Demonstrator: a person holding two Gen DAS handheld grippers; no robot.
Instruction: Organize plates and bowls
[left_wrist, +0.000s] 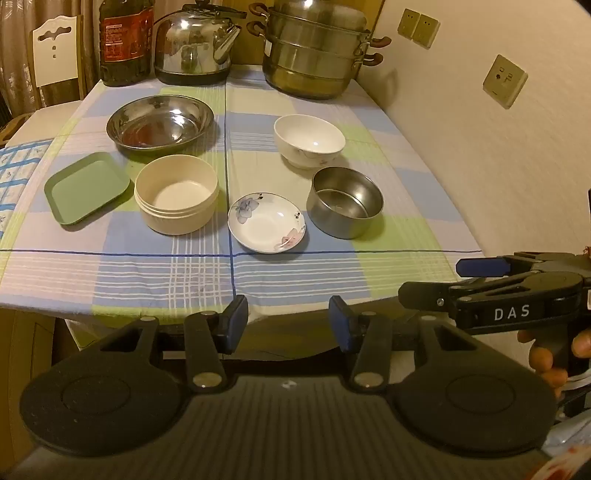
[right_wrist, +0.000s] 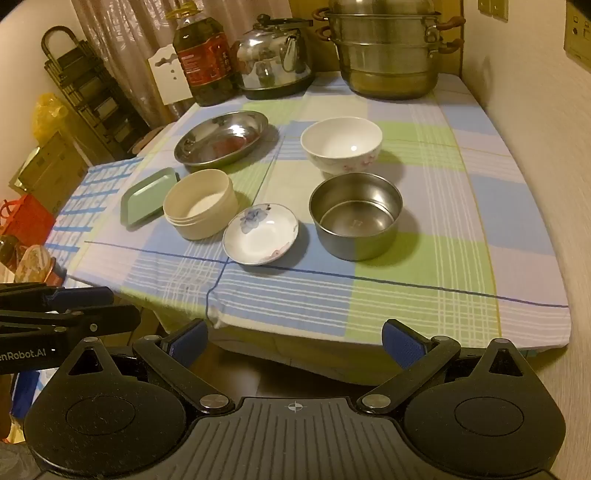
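Note:
On the checked tablecloth (left_wrist: 295, 273) lie a shallow steel plate (left_wrist: 160, 122), a green square plate (left_wrist: 86, 188), a cream round tub (left_wrist: 176, 194), a small flowered saucer (left_wrist: 266, 222), a white china bowl (left_wrist: 309, 139) and a steel bowl (left_wrist: 345, 201). All stand apart, none stacked. My left gripper (left_wrist: 288, 325) is open and empty, short of the table's front edge. My right gripper (right_wrist: 295, 341) is open wide and empty, also short of the front edge; the steel bowl (right_wrist: 356, 216) and saucer (right_wrist: 260, 233) are nearest it.
At the back stand an oil bottle (left_wrist: 125, 40), a steel kettle (left_wrist: 195, 44) and a stacked steamer pot (left_wrist: 317, 51). A wall with sockets (left_wrist: 504, 81) runs along the right. A chair (left_wrist: 55, 51) and clutter (right_wrist: 40, 177) are on the left.

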